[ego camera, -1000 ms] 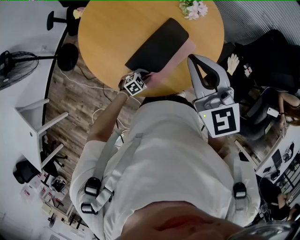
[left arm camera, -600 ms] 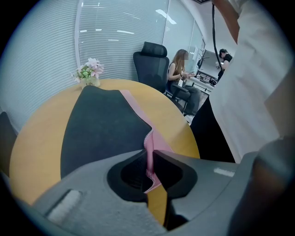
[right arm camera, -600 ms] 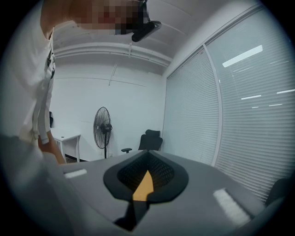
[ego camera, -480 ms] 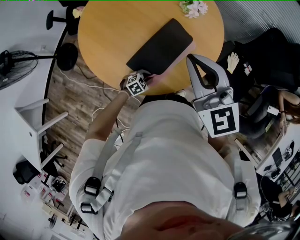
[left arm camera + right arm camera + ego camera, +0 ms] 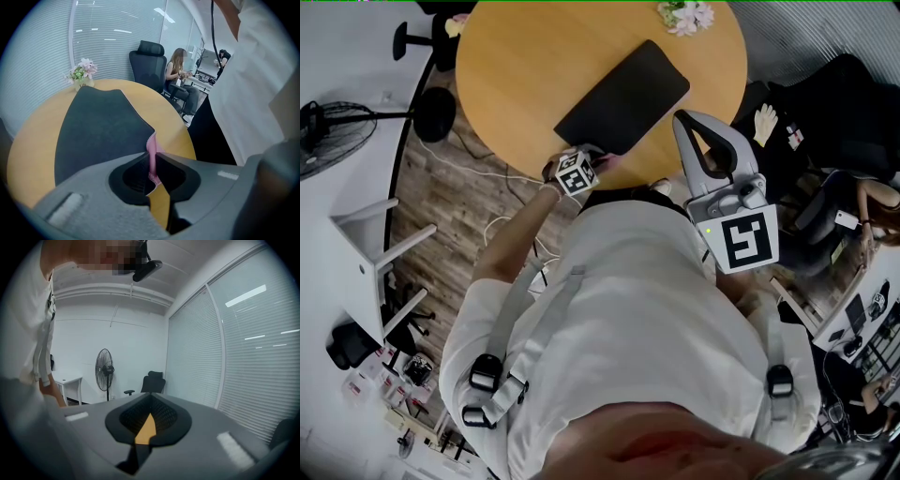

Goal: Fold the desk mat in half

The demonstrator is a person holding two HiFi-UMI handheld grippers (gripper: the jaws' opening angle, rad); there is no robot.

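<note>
Gone since a second ago is the pink strip beside the mat (image 5: 623, 98): its dark top half now covers the lower, so the fold looks almost squared. It lies on the table (image 5: 516, 66), its near corner clamped by the left hand-held gripper (image 5: 152, 161). The right hand-held gripper (image 5: 682, 117) is closed and empty. At the far rim, a vase (image 5: 80, 84) holds flowers (image 5: 686, 16).

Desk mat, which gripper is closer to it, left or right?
Left. The left gripper is clamped on the near corner of the mat. The right gripper is off to the mat's right, apart from it, jaws together on nothing.
</note>
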